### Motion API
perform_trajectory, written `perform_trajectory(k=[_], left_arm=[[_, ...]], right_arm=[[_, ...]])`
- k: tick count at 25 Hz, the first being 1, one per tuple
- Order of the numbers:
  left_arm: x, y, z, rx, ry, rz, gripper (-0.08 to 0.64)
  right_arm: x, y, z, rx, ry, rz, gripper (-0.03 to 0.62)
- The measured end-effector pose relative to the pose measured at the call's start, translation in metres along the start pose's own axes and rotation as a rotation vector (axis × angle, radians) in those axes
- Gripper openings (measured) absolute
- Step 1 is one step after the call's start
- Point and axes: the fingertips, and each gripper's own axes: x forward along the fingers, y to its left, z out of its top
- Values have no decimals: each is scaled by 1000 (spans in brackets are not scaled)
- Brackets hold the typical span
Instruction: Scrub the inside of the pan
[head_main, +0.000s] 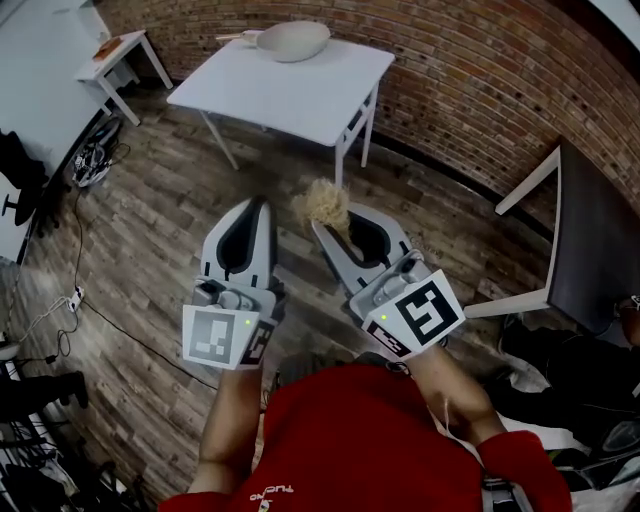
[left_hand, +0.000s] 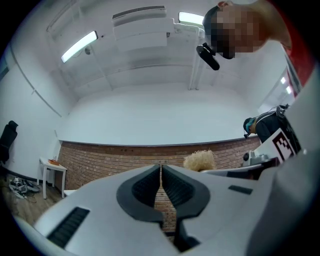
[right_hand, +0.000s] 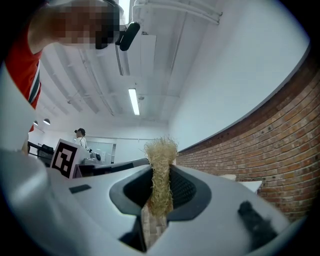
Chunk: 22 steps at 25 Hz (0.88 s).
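Holding a straw-coloured scrubber (head_main: 322, 203) clamped in the right gripper (head_main: 337, 222), with the left gripper (head_main: 258, 205) closed on nothing. Standing well apart from the pan (head_main: 293, 40) on the white table (head_main: 300, 100).

Looks like a lab or test room, not a home. Has a low red brick wall (head_main: 480, 80) with plain white wall (left_hand: 150, 115) above it, and long tube lights (left_hand: 79, 46) on a high ceiling. Has a wood floor (head_main: 150, 240) with loose cables (head_main: 92, 160) lying about. Holds just a few plain tables set apart: a white surface (head_main: 300, 95) with one pan (head_main: 293, 40), a small side table (head_main: 115, 55), a dark one (head_main: 600, 240).
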Motion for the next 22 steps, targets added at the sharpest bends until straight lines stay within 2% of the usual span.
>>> perform_trajectory(k=[7, 10, 12, 16, 22], left_arm=[[21, 3, -11, 4, 12, 27, 23], [33, 13, -25, -27, 2, 32, 23], [43, 24, -32, -46, -14, 39, 23], [74, 52, -35, -8, 2, 25, 23], [129, 123, -47, -16, 2, 16, 23]], right_arm=[[4, -26, 0, 4, 1, 8, 87], [15, -40, -4, -1, 3, 6, 87], [26, -51, -8, -3, 1, 4, 87], [60, -71, -20, -11, 15, -5, 87], [132, -111, -31, -19, 35, -26, 87]])
